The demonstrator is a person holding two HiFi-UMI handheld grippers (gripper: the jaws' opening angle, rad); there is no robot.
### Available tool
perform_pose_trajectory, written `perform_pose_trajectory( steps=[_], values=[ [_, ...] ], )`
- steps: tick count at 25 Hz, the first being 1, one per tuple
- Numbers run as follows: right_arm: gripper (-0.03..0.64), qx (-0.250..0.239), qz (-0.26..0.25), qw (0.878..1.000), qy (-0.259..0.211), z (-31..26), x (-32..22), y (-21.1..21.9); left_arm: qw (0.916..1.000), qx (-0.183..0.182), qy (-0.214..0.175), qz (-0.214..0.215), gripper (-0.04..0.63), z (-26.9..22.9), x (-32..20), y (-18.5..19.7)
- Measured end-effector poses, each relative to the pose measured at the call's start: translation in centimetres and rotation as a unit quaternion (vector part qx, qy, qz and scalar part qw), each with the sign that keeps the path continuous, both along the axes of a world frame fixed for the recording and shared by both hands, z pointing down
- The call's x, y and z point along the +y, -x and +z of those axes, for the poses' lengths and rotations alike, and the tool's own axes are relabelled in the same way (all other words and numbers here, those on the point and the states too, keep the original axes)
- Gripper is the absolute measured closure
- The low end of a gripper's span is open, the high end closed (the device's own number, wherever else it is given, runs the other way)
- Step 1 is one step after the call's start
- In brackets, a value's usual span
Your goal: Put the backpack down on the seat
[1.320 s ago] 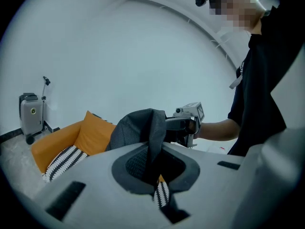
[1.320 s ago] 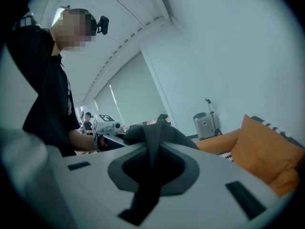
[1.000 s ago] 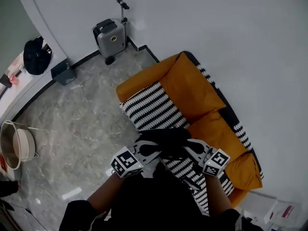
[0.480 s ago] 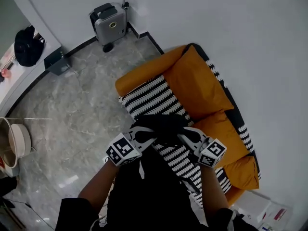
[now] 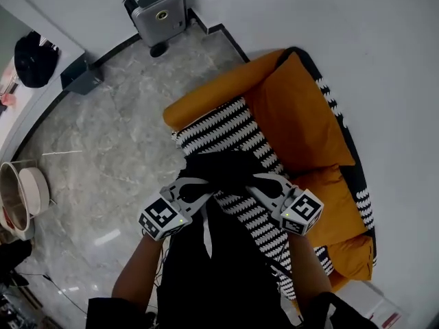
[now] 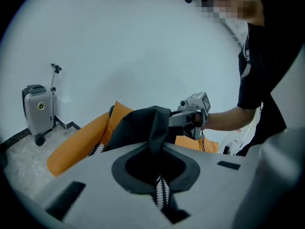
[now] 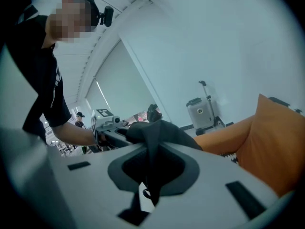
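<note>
The left claw is clamped narrow on a fold of the black backpack, and the right claw pinches another fold the same way. The 2 claws face each other with the backpack slung between them, over the front of the striped seat of an orange sofa. Whether it touches the seat cannot be told. A grey suitcase stands well apart.

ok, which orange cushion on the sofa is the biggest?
The back cushion next to the orange armrest; the two orange cushions toward the picture's bottom right are clearly smaller.
</note>
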State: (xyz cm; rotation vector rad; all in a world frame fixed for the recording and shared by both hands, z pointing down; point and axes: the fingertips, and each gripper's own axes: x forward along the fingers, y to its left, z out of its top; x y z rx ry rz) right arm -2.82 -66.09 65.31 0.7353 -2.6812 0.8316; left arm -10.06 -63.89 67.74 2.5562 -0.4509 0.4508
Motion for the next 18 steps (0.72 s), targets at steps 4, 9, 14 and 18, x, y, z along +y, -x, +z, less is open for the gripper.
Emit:
perform_pose_trajectory(
  steps=[4,9,14,18],
  values=[
    [0.572,0.018,-0.051,0.999,0.005,2.0,-2.1,1.1,0.9993,-0.011,0.011,-0.033,0.569,2.1,-1.2,0.8],
    [0.574,0.040,-0.108,0.993,-0.022,2.8,-5.6,3.6,0.9960,-0.010,0.022,-0.086,0.569,3.3,-4.1,3.1],
    [0.574,0.038,-0.136,0.989,-0.041,3.3,-8.6,5.3,0.9945,-0.015,-0.006,-0.104,0.569,3.7,-6.9,4.5],
    [0.574,0.032,-0.139,0.988,-0.056,4.3,-10.8,6.0,0.9923,-0.033,-0.024,-0.117,0.569,4.5,-9.0,5.2]
  ],
)
